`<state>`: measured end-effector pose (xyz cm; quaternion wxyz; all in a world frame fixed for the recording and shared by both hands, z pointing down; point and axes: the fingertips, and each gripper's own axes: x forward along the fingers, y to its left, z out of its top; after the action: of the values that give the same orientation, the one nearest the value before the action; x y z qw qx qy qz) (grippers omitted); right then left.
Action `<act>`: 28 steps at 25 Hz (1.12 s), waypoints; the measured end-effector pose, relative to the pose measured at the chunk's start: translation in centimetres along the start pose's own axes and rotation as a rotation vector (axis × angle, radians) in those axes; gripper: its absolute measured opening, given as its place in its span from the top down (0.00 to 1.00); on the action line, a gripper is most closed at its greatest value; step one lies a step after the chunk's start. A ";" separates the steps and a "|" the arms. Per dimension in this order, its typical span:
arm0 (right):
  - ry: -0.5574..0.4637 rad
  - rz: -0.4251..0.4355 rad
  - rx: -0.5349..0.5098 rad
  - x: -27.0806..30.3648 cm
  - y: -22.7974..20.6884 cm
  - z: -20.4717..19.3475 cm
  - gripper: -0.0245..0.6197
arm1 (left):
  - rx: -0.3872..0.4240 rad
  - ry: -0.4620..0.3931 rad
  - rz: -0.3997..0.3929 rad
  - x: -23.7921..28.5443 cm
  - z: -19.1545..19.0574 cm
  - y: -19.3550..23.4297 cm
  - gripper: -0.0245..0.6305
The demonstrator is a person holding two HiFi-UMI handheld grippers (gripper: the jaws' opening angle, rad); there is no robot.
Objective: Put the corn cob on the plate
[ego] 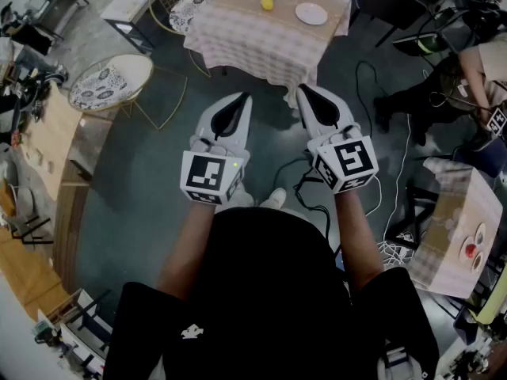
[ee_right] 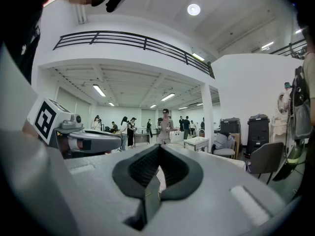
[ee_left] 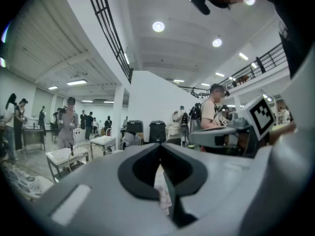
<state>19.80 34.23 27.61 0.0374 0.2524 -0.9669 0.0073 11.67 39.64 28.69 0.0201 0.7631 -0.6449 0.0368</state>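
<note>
Two grippers are held out level ahead of the person, side by side and apart, above a dark floor (ego: pixel 135 204). The left gripper (ego: pixel 244 98) is shut, its jaws met at the tips, and nothing is gripped between them. The same closed, empty state is shown for the right gripper (ego: pixel 304 90). In each gripper view only the hollow behind the touching tips is seen, with a bright hall and standing people far beyond.

The corn cob (ego: pixel 267 0) is found on the far table (ego: pixel 261 42), which is covered with a checked cloth and stands well beyond both sets of tips. The cob is placed near the middle of the far part of the tabletop. The white plate (ego: pixel 310 13) is set to its right on the same cloth, near it but not touching. Neither item is touched by a gripper.

At the left, a round chair (ego: pixel 107 85) with a patterned cushion is seen, and a second one (ego: pixel 190 10) is placed just beside the table's left edge. Cables (ego: pixel 396 172) are strewn over the floor at the right, where a seated person (ego: pixel 467 70) is partly shown. A second cloth-covered table (ego: pixel 451 220) stands at the near right.
</note>
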 end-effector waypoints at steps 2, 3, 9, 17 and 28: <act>-0.017 -0.006 -0.001 -0.5 -0.5 0.2 0.96 | 0.003 -0.003 0.000 0.3 0.3 -0.7 0.95; -0.023 -0.007 0.000 -0.7 -0.7 0.2 0.96 | 0.004 -0.004 -0.001 0.4 0.4 -0.9 0.95; -0.022 -0.002 0.010 -1.0 -1.3 -0.1 0.96 | 0.000 -0.006 0.006 1.0 0.6 -1.4 0.95; 0.001 0.019 -0.012 -2.0 -2.3 -1.0 0.96 | -0.009 -0.013 0.030 1.7 0.5 -3.0 0.95; 0.004 0.025 -0.030 0.9 -4.0 -0.8 0.96 | 0.007 -0.013 0.038 4.5 0.5 -1.0 0.95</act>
<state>21.03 30.37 28.49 0.0432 0.2396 -0.9699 -0.0060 13.44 35.37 28.56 0.0123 0.7510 -0.6593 0.0344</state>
